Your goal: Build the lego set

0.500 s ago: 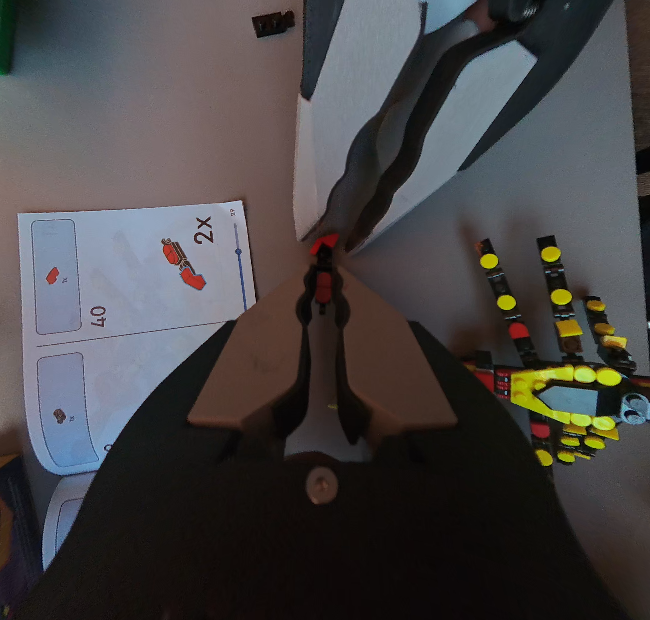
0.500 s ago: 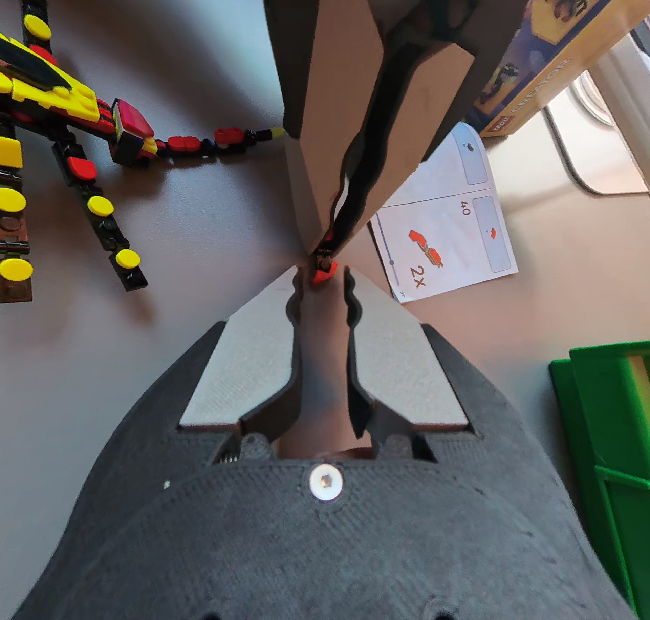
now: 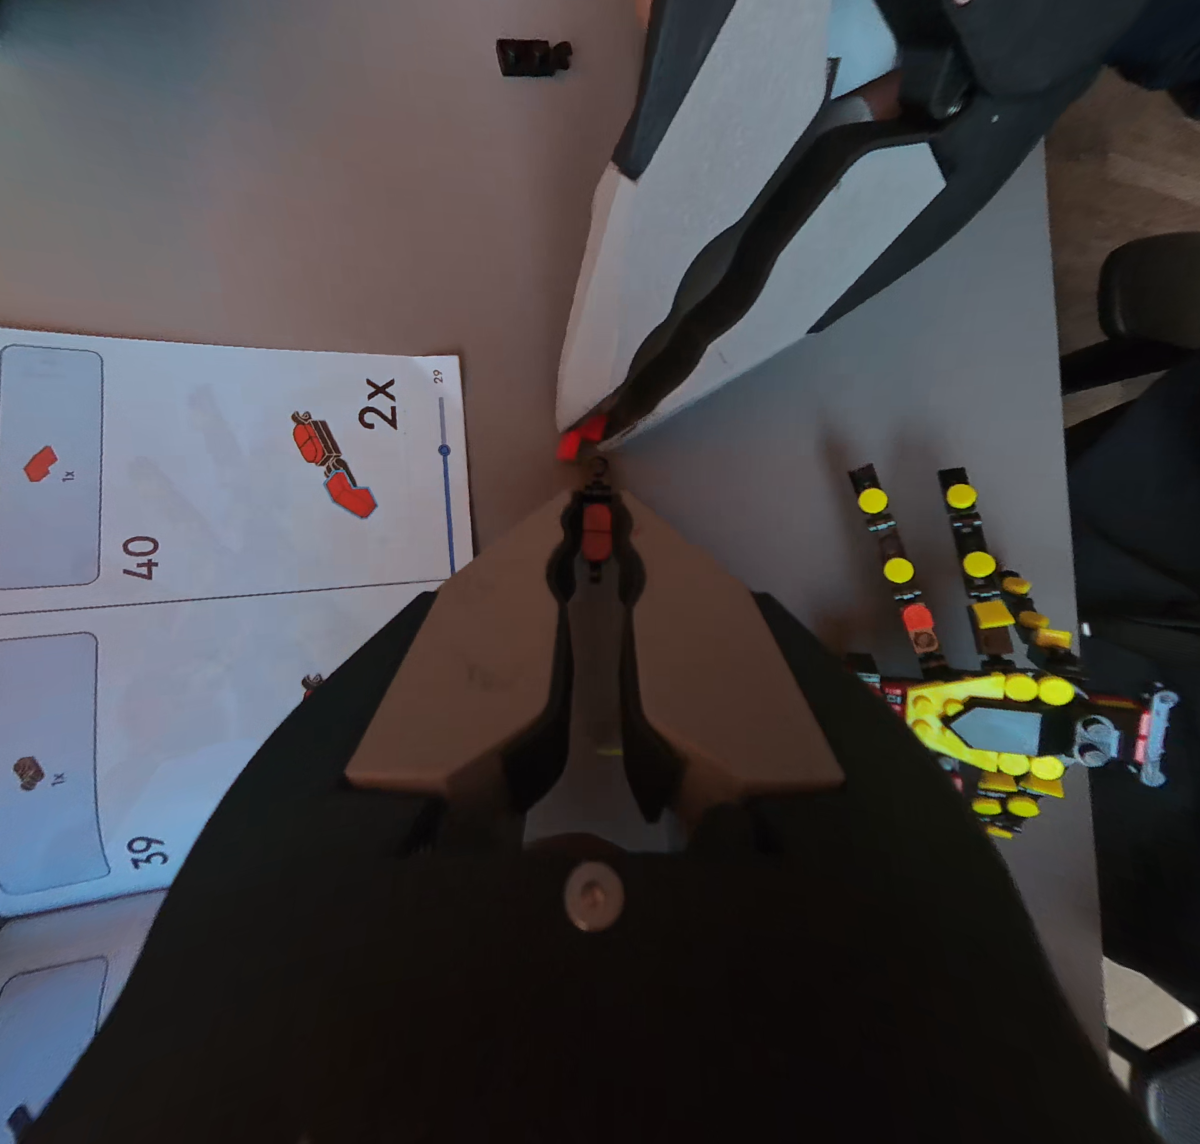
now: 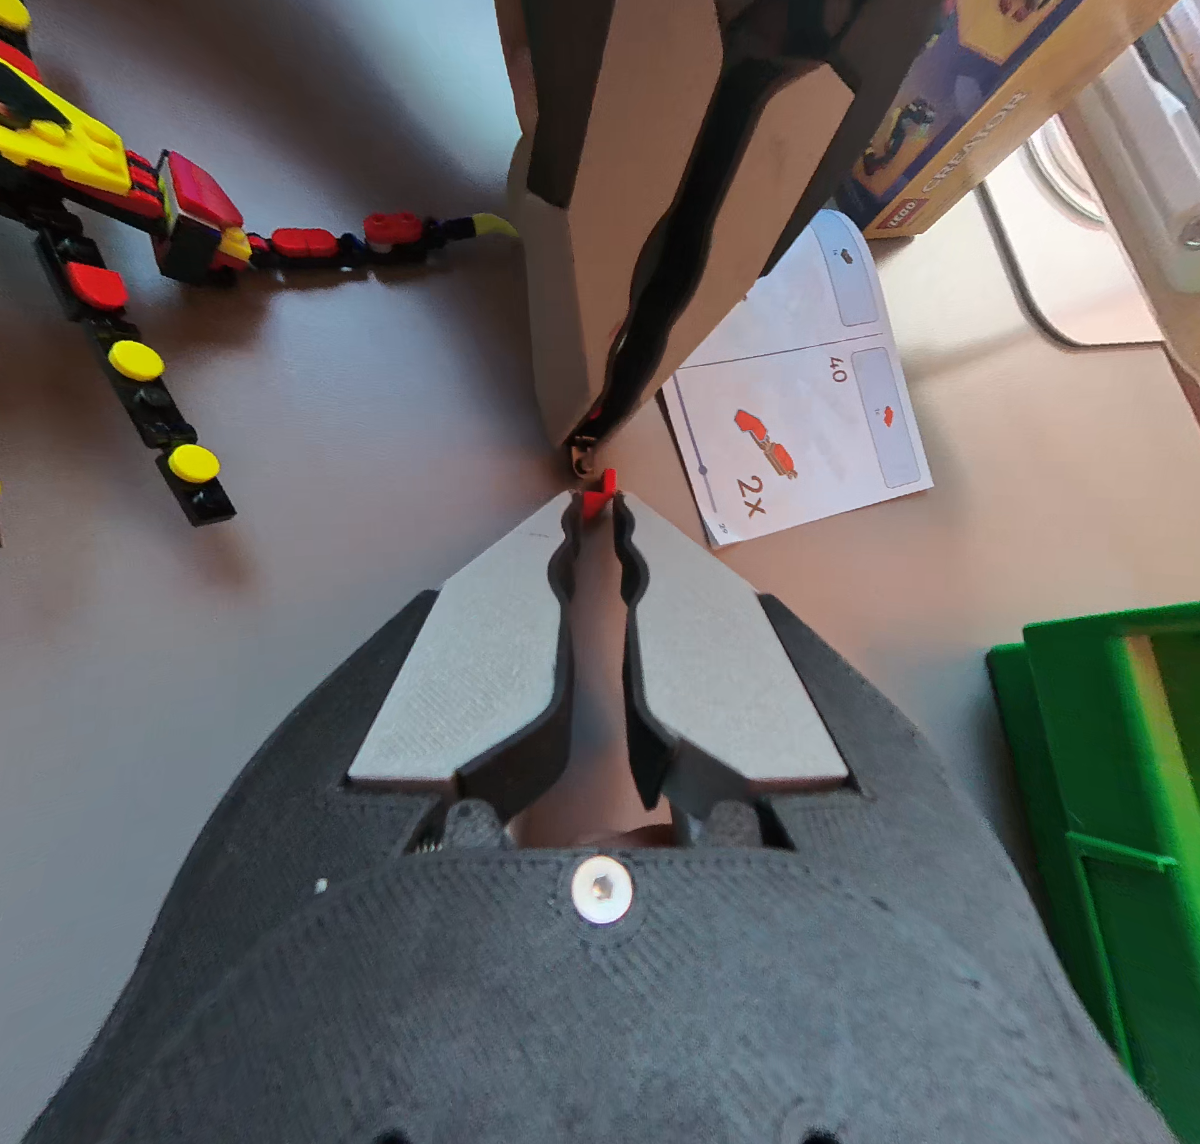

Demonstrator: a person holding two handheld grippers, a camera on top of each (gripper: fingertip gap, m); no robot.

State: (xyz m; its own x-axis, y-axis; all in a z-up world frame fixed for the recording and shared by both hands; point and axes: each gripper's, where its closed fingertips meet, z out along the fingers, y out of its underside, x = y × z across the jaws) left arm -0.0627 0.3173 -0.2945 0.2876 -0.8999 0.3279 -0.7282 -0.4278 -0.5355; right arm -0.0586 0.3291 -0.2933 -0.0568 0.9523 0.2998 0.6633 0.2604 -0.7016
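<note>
Joining two small parts in mid-air above the table (image 3: 260, 171). Left gripper (image 3: 594, 502) clamps a black-and-red link piece (image 3: 594, 538), its ring end poking out. Right gripper (image 4: 594, 499) pinches a red angled brick (image 4: 599, 496) just beside that ring, apparently not seated. Advice: line up squarely, press along the axis, keep both grips firm. The yellow model (image 3: 974, 710) lies to the right.

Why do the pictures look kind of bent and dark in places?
Left wrist view: wide lens bows the instruction sheet; left gripper body in dark shadow; small black piece blurry. Right wrist view: brighter; green bin smeared at the edge; lego model sharp.
</note>
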